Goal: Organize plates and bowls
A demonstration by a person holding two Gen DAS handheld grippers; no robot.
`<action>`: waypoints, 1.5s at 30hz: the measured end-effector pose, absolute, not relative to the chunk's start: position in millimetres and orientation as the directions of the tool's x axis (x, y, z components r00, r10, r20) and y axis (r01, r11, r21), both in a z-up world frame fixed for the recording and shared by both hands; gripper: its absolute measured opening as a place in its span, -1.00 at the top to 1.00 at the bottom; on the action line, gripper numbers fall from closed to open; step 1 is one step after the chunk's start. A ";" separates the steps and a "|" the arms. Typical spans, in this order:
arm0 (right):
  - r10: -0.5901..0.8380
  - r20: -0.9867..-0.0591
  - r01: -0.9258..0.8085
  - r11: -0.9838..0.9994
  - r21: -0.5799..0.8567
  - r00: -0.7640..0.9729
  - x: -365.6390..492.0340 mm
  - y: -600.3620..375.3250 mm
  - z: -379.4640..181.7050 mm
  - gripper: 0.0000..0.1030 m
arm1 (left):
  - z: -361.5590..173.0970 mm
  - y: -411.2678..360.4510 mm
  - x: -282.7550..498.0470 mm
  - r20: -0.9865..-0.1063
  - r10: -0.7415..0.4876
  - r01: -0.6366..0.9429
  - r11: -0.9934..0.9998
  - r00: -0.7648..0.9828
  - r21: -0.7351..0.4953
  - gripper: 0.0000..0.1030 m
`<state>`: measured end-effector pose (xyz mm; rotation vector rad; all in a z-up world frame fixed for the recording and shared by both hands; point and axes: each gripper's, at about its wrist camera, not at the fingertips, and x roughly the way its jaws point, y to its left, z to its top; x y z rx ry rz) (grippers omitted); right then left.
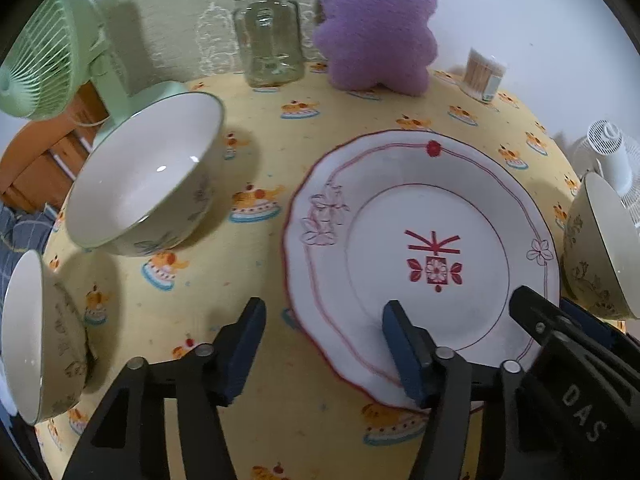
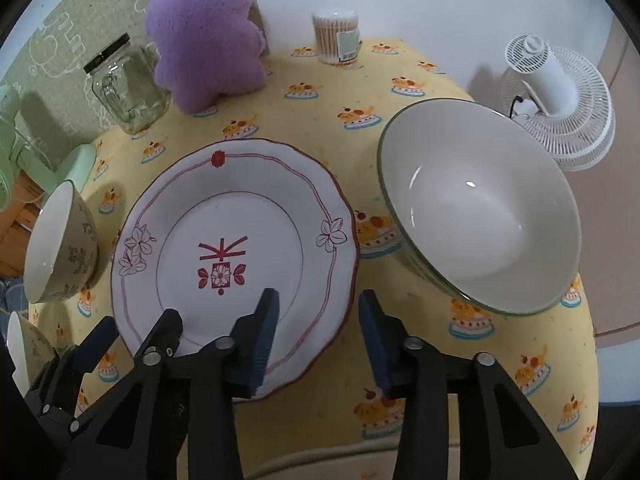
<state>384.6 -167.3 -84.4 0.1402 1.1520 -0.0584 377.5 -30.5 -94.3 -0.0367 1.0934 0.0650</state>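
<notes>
Left gripper (image 1: pixel 324 346) hangs part open, empty, straddling the near-left rim of the red-patterned plate (image 1: pixel 424 208): one finger over the cloth, one over the plate's well. The right gripper (image 2: pixel 318 338) straddles the near-right rim, jaws narrower, nothing pinched. So the plate lies between both tools, rims already inside the jaws; both are equally near, the bowls well outside.

black fingers (image 1: pixel 452 392), blue pads (image 2: pixel 262 340), silver screws
</notes>
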 end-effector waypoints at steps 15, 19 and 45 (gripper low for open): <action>0.009 -0.920 0.036 0.999 0.025 0.392 378.6 -149.7 -77.5 0.27 | -85.5 -25.8 359.2 -0.888 0.017 -0.012 1.000 0.460 0.013 0.04; 0.030 -0.924 -0.003 0.999 0.032 0.381 367.2 -137.3 -74.7 0.27 | -83.2 -11.4 342.4 -0.895 0.024 -0.033 0.999 0.446 0.011 0.03; 0.020 -0.953 -0.157 0.987 -0.029 0.303 320.4 -75.2 -87.6 0.22 | -93.0 47.9 278.2 -0.932 0.010 -0.169 0.984 0.363 -0.055 -0.10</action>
